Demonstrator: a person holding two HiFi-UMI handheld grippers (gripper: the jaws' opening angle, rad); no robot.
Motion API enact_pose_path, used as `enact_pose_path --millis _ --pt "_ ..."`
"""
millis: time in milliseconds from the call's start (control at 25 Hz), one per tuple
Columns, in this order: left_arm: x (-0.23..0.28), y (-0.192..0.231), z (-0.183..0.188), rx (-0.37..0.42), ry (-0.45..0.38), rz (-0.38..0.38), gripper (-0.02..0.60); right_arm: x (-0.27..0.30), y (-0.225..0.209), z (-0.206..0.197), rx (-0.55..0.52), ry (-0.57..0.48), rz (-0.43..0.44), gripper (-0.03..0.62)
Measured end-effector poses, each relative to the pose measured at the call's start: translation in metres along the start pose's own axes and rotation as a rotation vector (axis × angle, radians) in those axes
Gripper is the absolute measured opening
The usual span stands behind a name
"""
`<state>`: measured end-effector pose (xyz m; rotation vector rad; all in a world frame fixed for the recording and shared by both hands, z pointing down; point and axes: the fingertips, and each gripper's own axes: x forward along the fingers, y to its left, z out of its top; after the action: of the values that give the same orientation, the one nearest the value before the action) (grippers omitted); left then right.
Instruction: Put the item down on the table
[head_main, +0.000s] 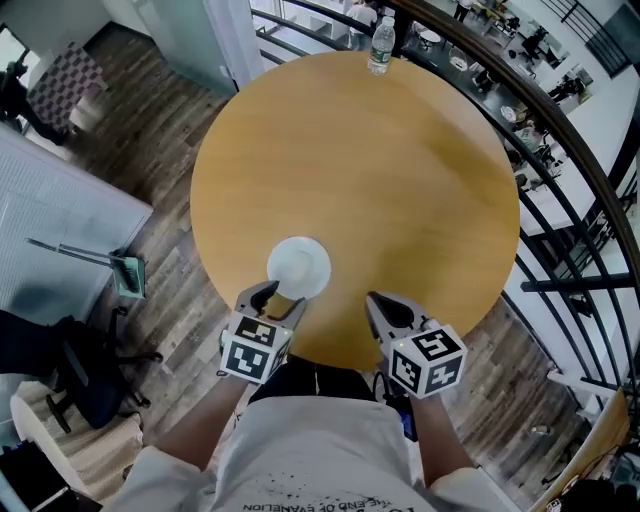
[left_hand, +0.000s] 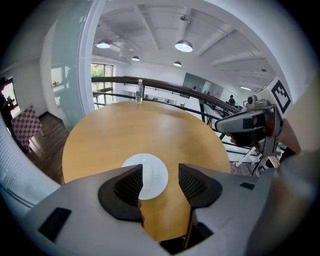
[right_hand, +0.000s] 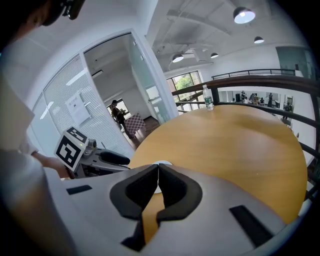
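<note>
The plate (head_main: 298, 267) lies flat on the round table (head_main: 400, 180), close to the table's near edge and left of its middle. The left gripper (head_main: 275, 298) hovers over that near edge, just short of the plate. Its jaws stand apart and its pads grip nothing; the plate shows through the gap. The right gripper (head_main: 378, 303) is over the same edge, further right, with its jaws together and empty. A bottle (head_main: 381, 46) stands upright at the table's far edge.
</note>
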<state>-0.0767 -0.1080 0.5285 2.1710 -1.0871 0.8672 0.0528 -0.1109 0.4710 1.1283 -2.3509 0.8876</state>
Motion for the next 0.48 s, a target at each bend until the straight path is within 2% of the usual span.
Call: enact_pose_path --millis 120,280,480 --pt "-0.016 -0.001 0.001 0.013 -0.040 0.039 0.175 -0.005 0.008 -0.001 -0.012 -0.003 0.008 0.025" --pt "-0.034 -0.005 0.004 -0.035 -0.082 0.039 0.075 -0.011 0.018 -0.004 -0.020 -0.002 0.017 0.025" --pt "-0.051 -0.016 0.004 -0.071 -0.113 0.001 0.029 -0.017 0.031 0.000 -0.023 -0.017 0.024 0.025"
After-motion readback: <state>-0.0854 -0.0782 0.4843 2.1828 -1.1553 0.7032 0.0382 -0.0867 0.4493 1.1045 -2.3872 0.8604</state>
